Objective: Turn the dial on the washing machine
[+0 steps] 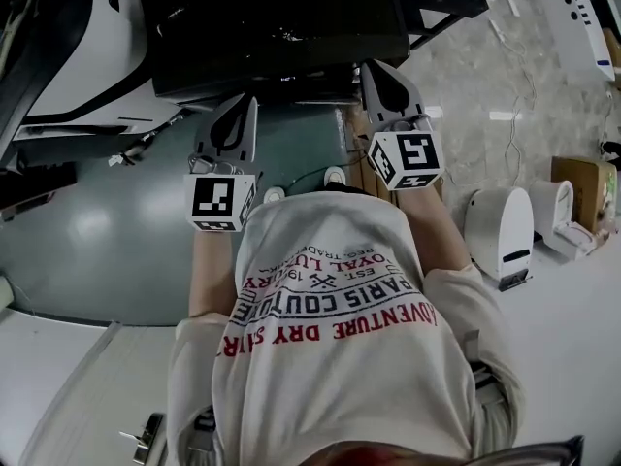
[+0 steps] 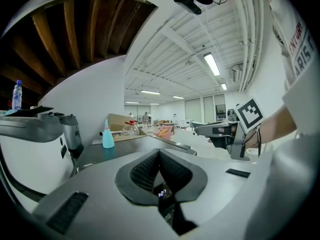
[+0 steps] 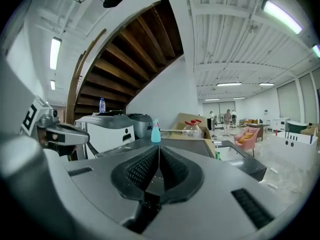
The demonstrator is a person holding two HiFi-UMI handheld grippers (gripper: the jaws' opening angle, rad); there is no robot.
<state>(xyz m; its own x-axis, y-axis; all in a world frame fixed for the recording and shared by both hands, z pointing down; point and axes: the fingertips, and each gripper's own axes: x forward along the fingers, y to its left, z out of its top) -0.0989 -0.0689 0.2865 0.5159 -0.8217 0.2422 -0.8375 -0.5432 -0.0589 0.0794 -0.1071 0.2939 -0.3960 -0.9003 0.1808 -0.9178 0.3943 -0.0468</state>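
Over my shoulders, head view: my printed shirt (image 1: 330,299) fills the near side, and the dark flat top (image 1: 281,27) lies beyond it.
Left tool (image 1: 247,105): held up in front of my shirt, tip near the dark flat top's near edge.
Right tool (image 1: 376,71): beside the left one, tip near the same edge, further toward the dark top's right end.
Left gripper view: my pads are pressed together at the tips and pinch nothing. A turquoise spray bottle (image 2: 107,136) stands on the dark top beyond them.
Right gripper view: my pads are pressed together and pinch nothing. The same bottle stands on the dark top straight past the tips.
Dial: I cannot pick it out in any view.
Washing machine: I cannot tell whether the dark top belongs to it.
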